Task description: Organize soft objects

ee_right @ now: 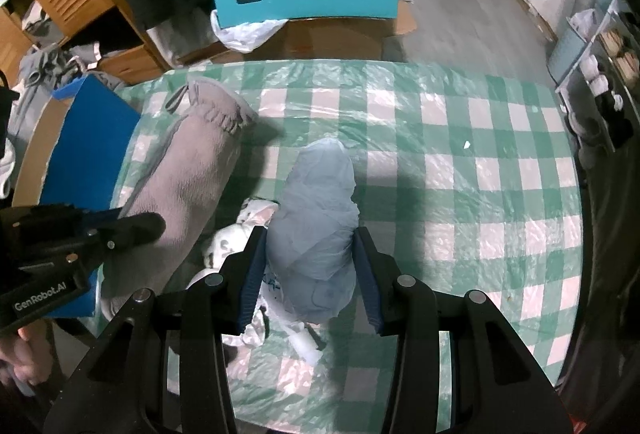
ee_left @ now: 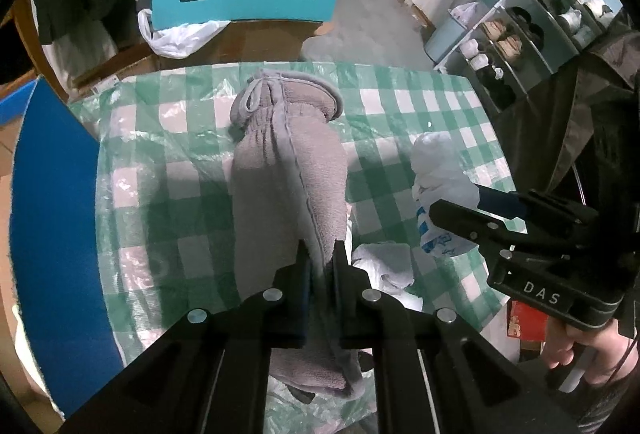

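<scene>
The left gripper [ee_left: 320, 266] pinched the limp, light grey fleece pouch [ee_left: 288, 169] by its edge; the right gripper [ee_right: 310, 266] clamped a squashy plastic-wrapped bundle [ee_right: 316, 218] mid-body.

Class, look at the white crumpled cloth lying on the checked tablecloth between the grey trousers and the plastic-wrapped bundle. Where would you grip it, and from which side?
Grip the white cloth on its raised crumpled fold, coming from above. It lies low on the tablecloth, with the grey trousers and the bundle close on either side, so a sideways approach looks blocked. Both grippers are occupied just now.
</scene>
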{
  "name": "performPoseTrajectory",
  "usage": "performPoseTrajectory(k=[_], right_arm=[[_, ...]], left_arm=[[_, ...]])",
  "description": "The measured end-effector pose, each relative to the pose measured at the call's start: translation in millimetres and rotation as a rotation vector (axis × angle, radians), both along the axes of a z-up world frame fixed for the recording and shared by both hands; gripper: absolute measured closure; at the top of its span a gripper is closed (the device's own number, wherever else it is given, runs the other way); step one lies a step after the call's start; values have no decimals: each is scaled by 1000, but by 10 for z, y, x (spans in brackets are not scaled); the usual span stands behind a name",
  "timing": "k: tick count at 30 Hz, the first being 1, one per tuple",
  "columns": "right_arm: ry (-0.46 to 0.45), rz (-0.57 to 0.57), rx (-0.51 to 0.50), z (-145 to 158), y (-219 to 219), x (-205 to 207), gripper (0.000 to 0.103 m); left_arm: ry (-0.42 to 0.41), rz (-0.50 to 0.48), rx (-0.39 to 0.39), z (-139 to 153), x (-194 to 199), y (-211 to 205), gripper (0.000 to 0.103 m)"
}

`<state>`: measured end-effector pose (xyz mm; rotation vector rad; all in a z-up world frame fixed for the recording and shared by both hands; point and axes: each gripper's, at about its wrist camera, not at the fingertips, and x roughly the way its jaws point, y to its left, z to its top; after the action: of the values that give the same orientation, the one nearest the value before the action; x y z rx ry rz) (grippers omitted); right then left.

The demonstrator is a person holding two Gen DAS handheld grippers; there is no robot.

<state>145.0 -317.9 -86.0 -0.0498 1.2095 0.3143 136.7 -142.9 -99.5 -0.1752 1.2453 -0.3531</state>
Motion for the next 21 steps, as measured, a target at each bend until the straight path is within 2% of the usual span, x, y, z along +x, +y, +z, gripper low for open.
performPoseTrajectory(k=[6, 21], right_arm=[[-6, 13, 2, 54, 57, -55, 60], [-64, 76, 4, 377, 300, -216, 61]], left_arm=[[-22, -7, -10, 112, -86, 53, 95], [-146, 29, 19, 615, -326, 396, 95]])
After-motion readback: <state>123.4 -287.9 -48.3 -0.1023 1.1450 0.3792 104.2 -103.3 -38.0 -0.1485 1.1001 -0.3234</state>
